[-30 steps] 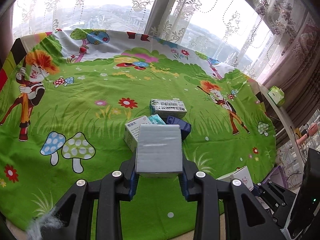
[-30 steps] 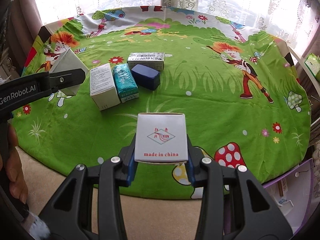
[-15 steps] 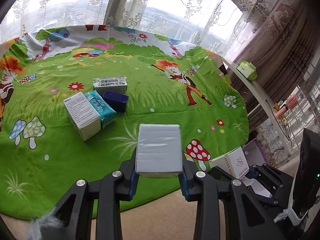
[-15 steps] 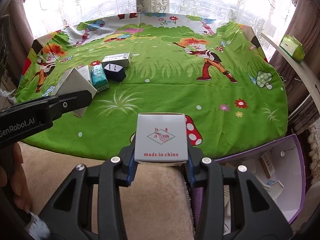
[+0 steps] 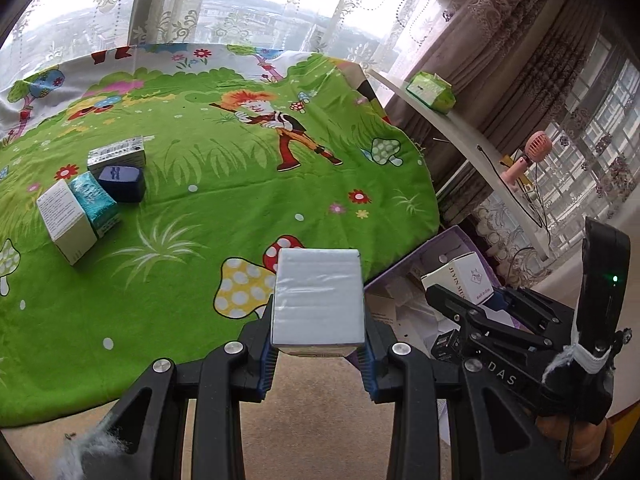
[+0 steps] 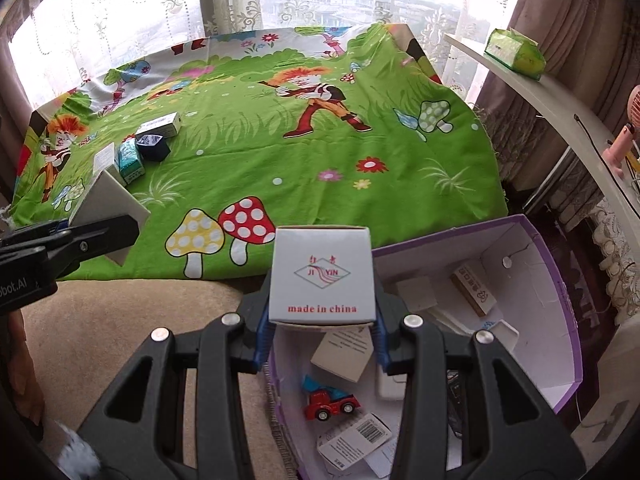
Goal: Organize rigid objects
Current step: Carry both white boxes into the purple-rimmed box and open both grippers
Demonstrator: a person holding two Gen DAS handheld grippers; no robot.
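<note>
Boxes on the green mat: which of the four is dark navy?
The dark navy box, rightmost of the cluster, in front of the silver barcode box; the others are teal and white.

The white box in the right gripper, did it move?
Yes. The white box went from over the green blanket to above the purple bin.
</note>
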